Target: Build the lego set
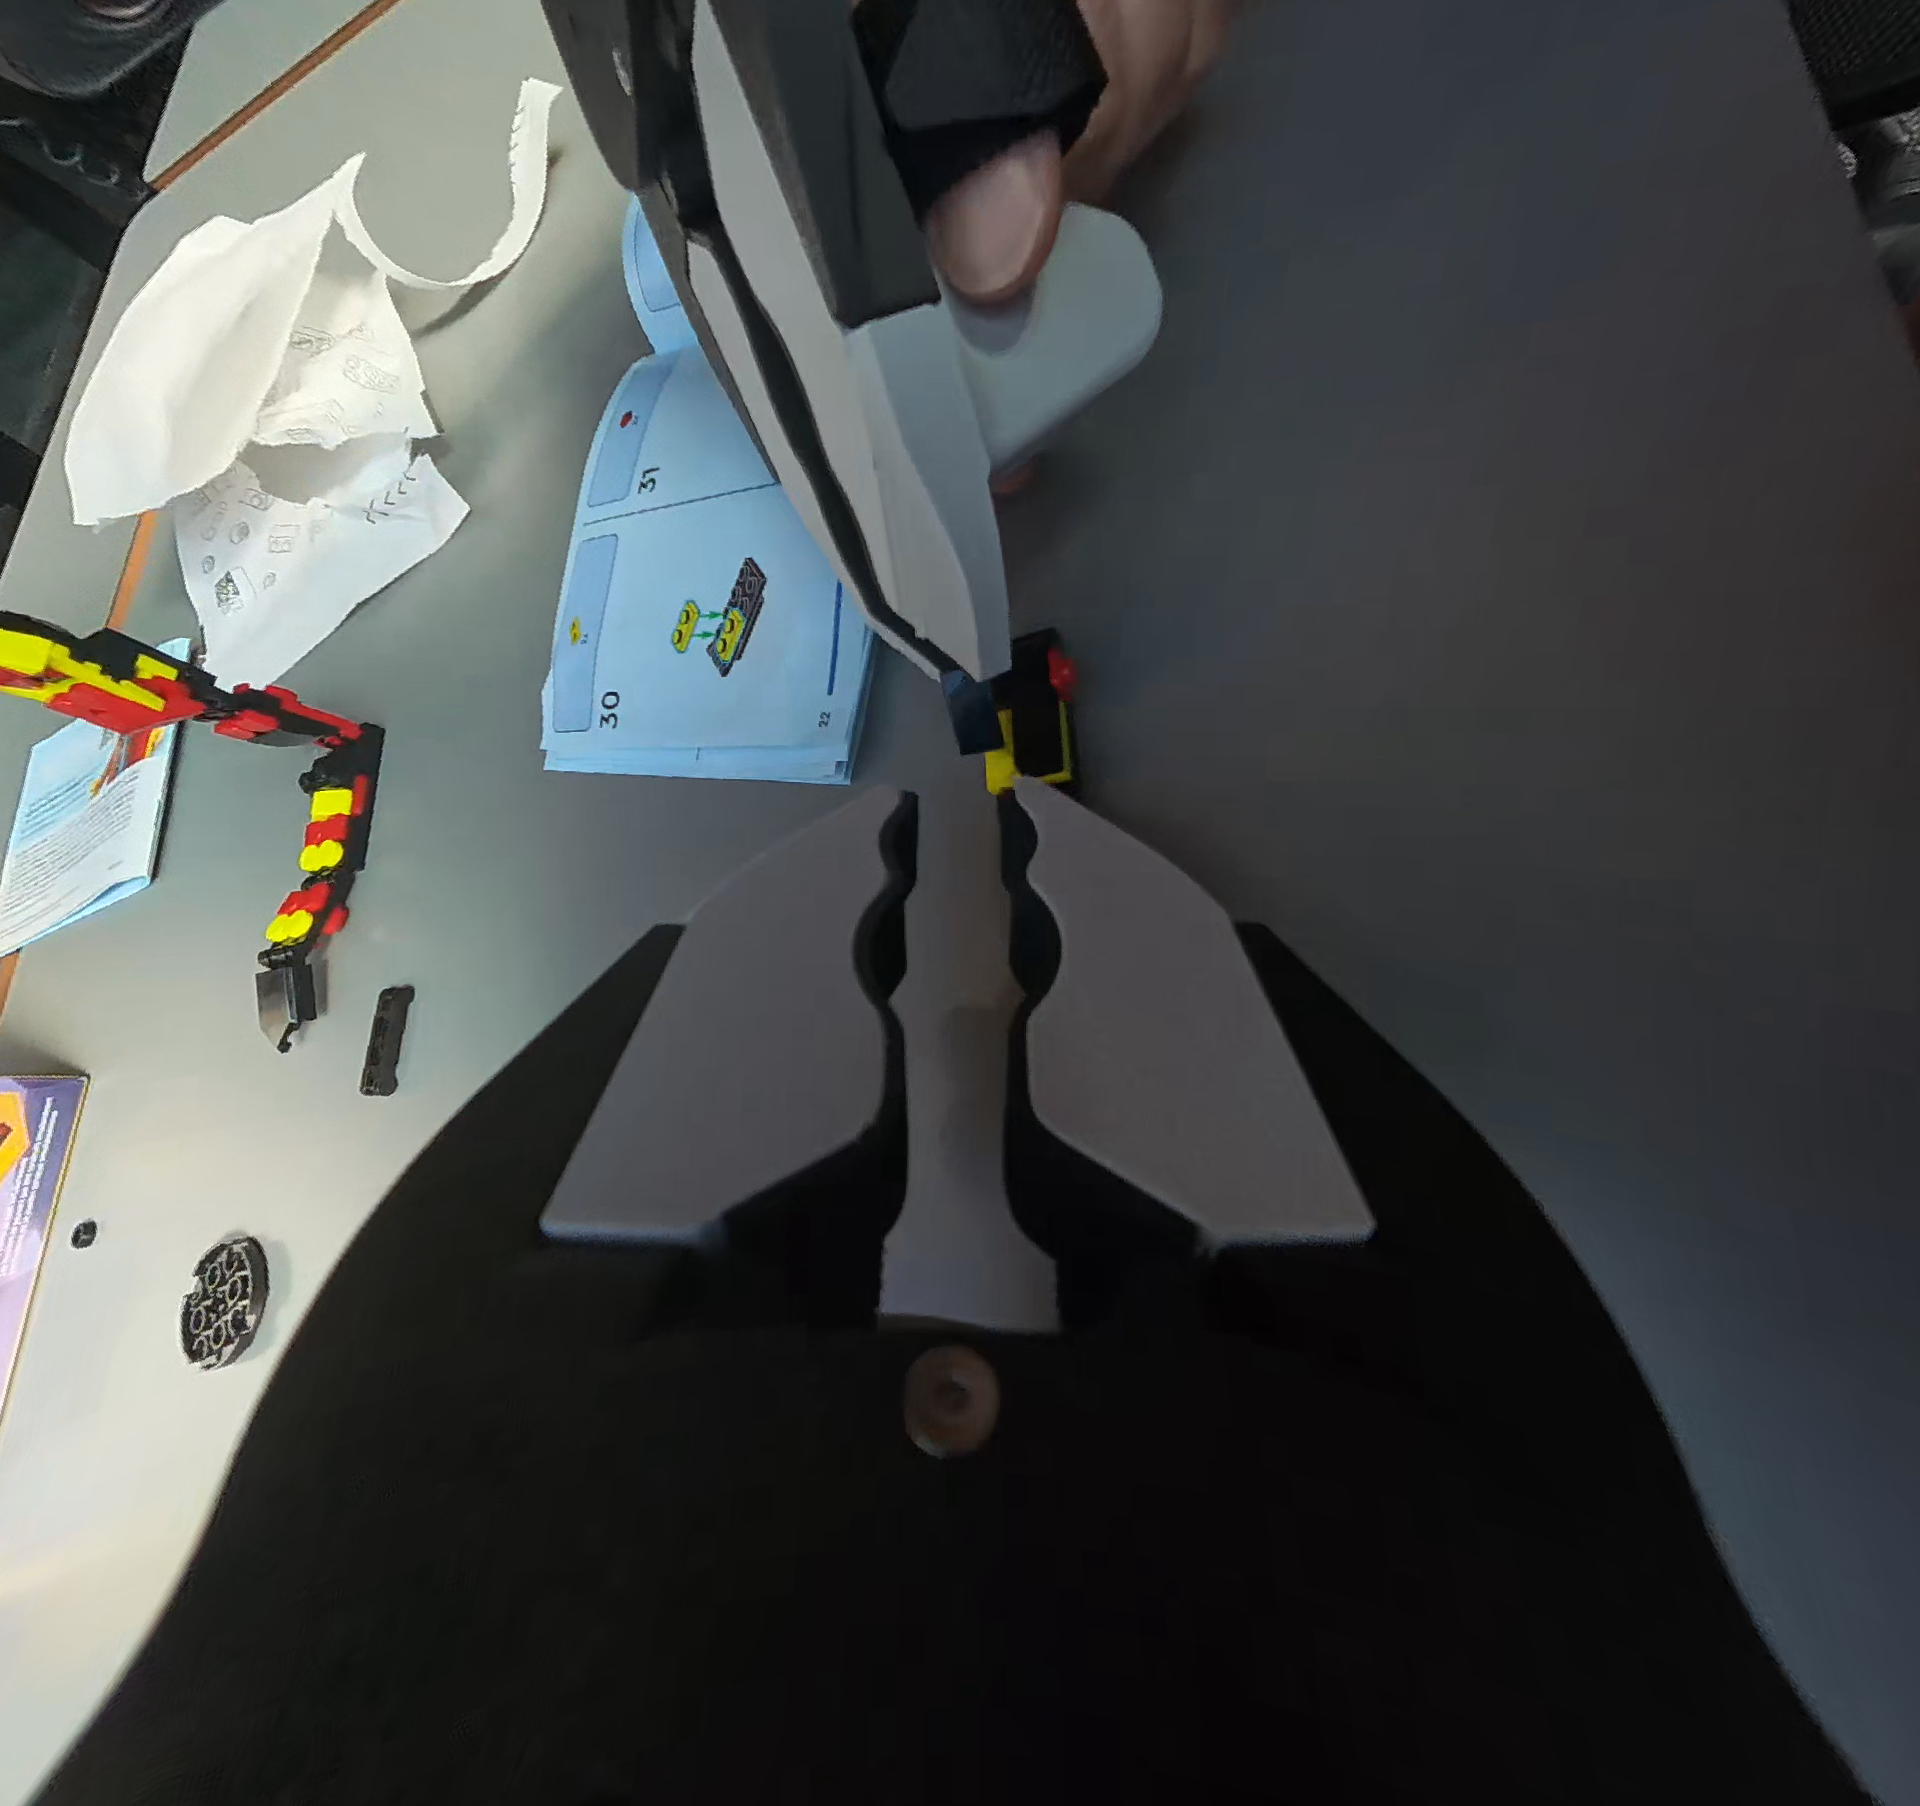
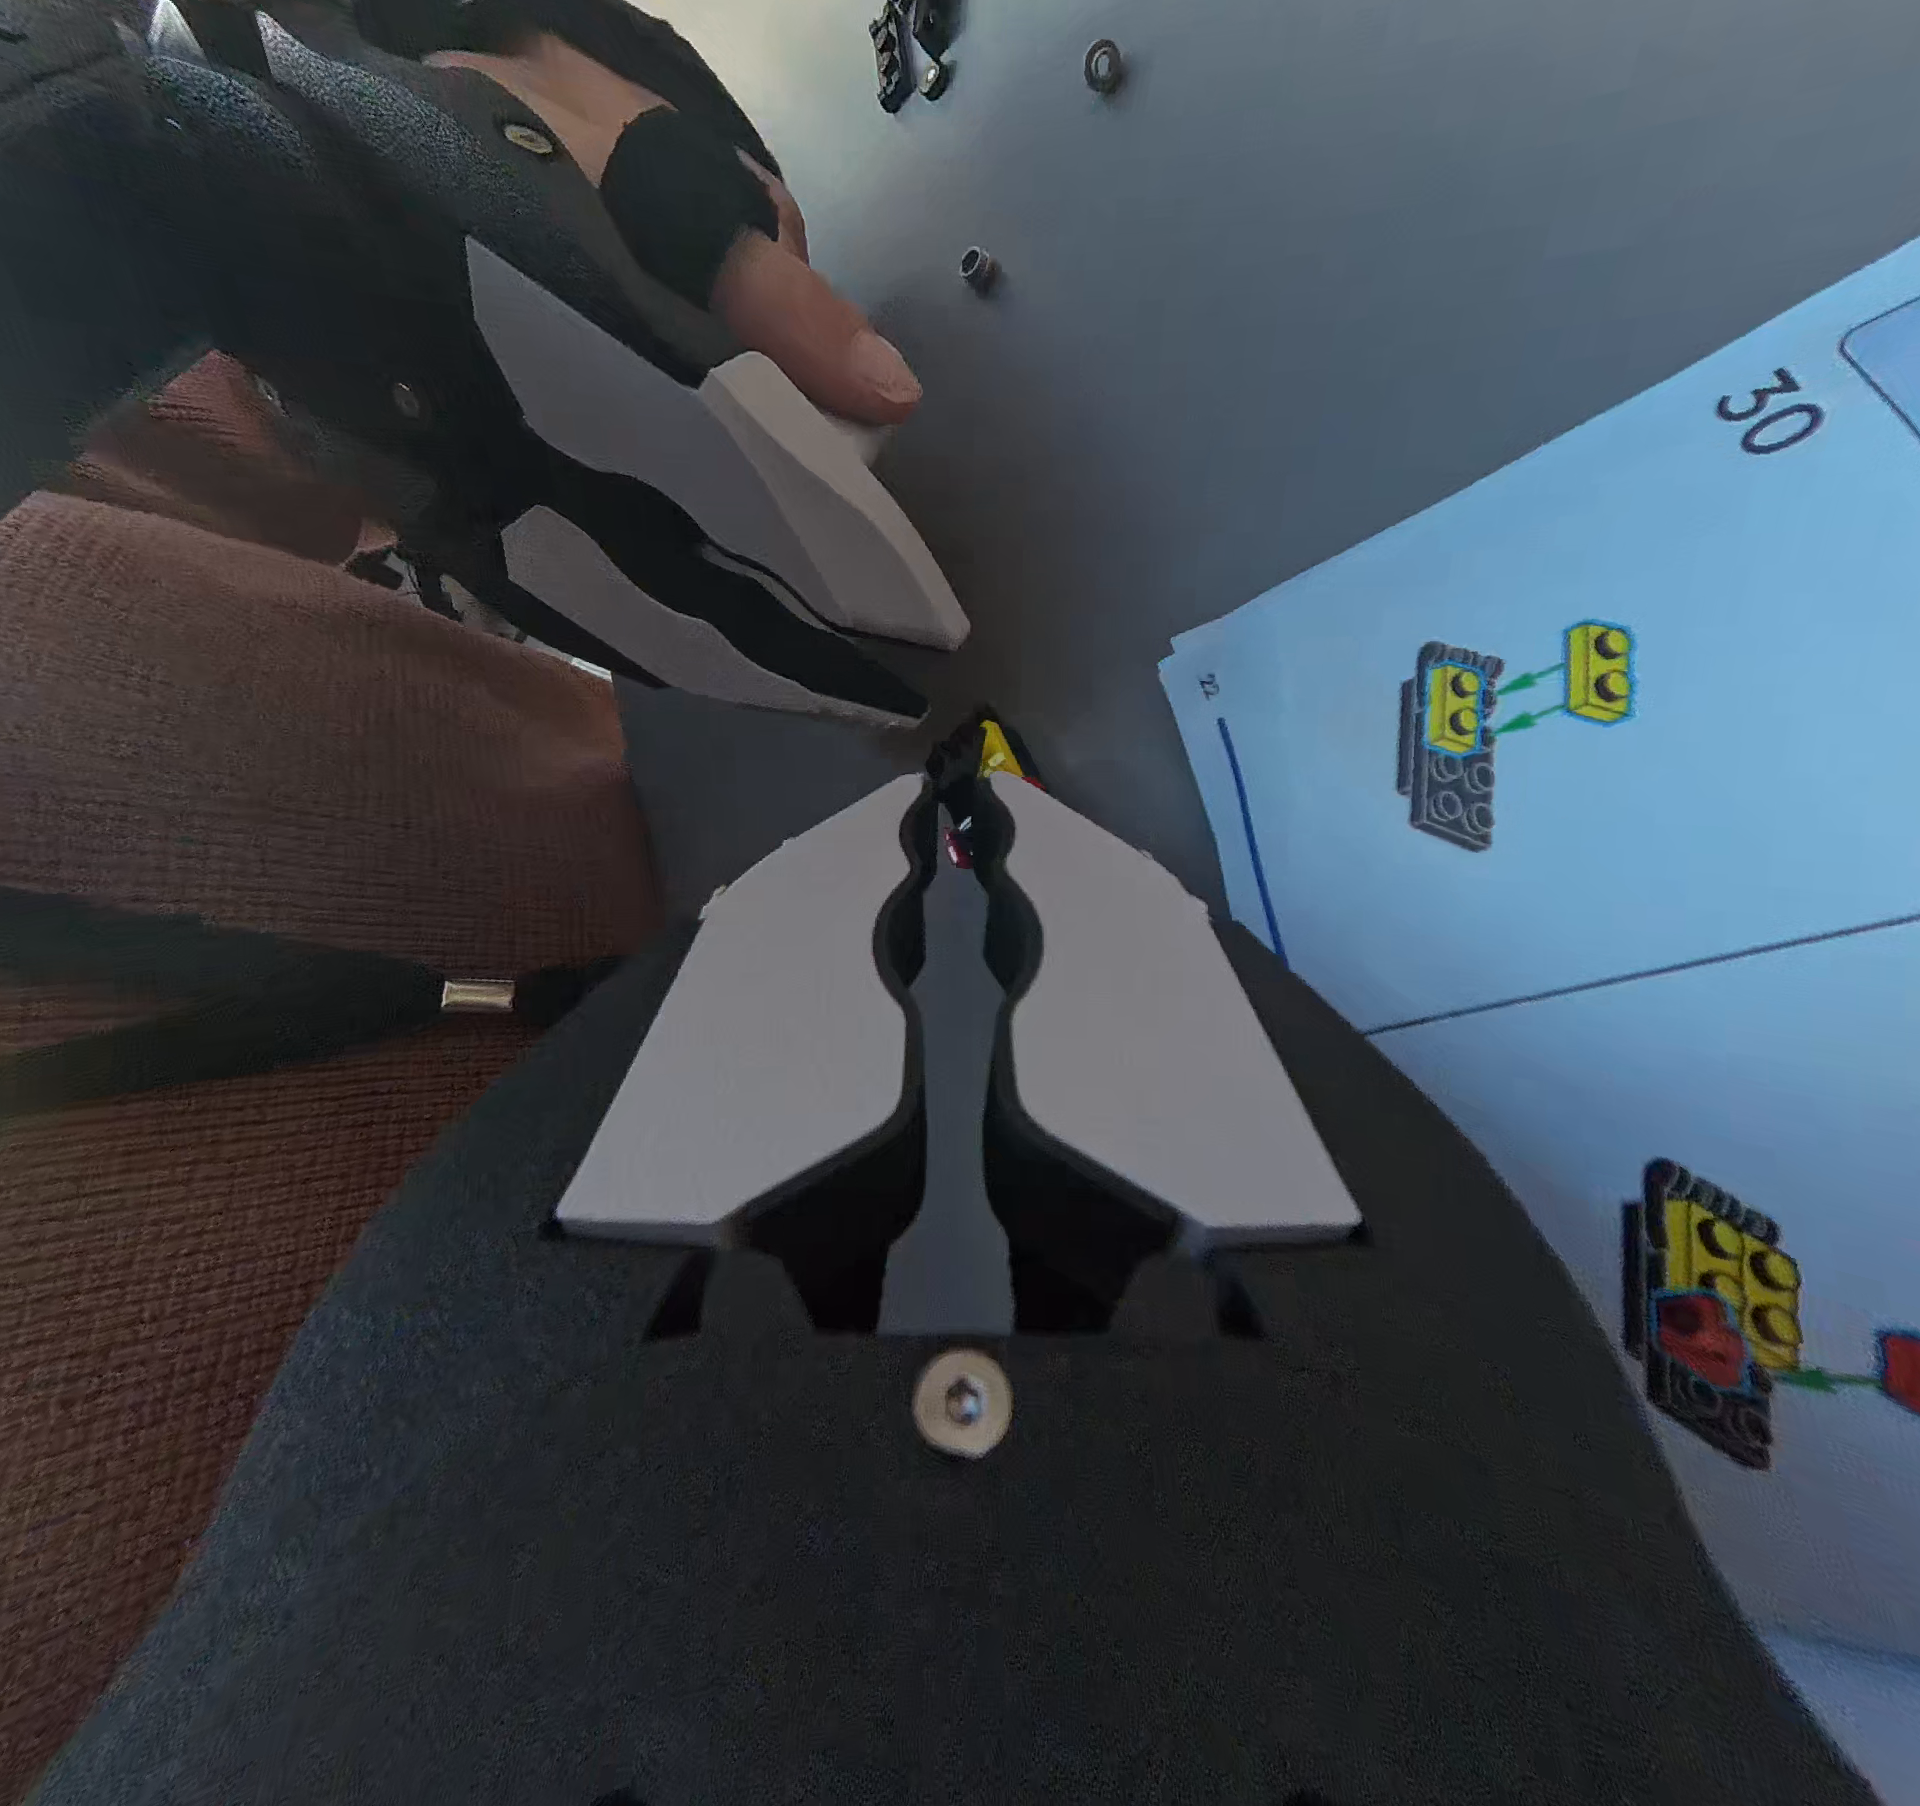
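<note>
Grey worktop (image 1: pixel 1455 613) carries a small black, yellow and red lego sub-assembly (image 1: pixel 1034 728), lying just right of the open pale-blue instruction booklet (image 1: pixel 707 634).

In the left wrist view, the left gripper (image 1: pixel 961 800) points at the sub-assembly. Its jaws stand narrowly apart and hold nothing; the right fingertip touches the yellow near edge. The right gripper (image 1: pixel 971 707) reaches in from the far side with a person's hand (image 1: pixel 1039 94) strapped to it. Its jaws look clamped on a small dark piece (image 1: pixel 971 712) at the sub-assembly's left edge.

Judged risks: the sub-assembly is light and only braced at one edge, so a push from the right gripper could slide or tip it. A tilted dark piece would not seat on the studs. A slack grip could drop it.

Only the left wrist view shows the wider worktop. At the left lie a long red, yellow and black lego chain (image 1: pixel 312 821), torn white paper bags (image 1: pixel 260 385), a black round lego plate (image 1: pixel 223 1299) and a small black connector piece (image 1: pixel 387 1039).

The right wrist view shows its own gripper (image 2: pixel 961 800) closed on something dark with a red fleck, blurred. It shows the booklet's step drawings (image 2: pixel 1558 821) large on the right, and loose black parts (image 2: pixel 909 0) and two small rings (image 2: pixel 1103 65) far off.
</note>
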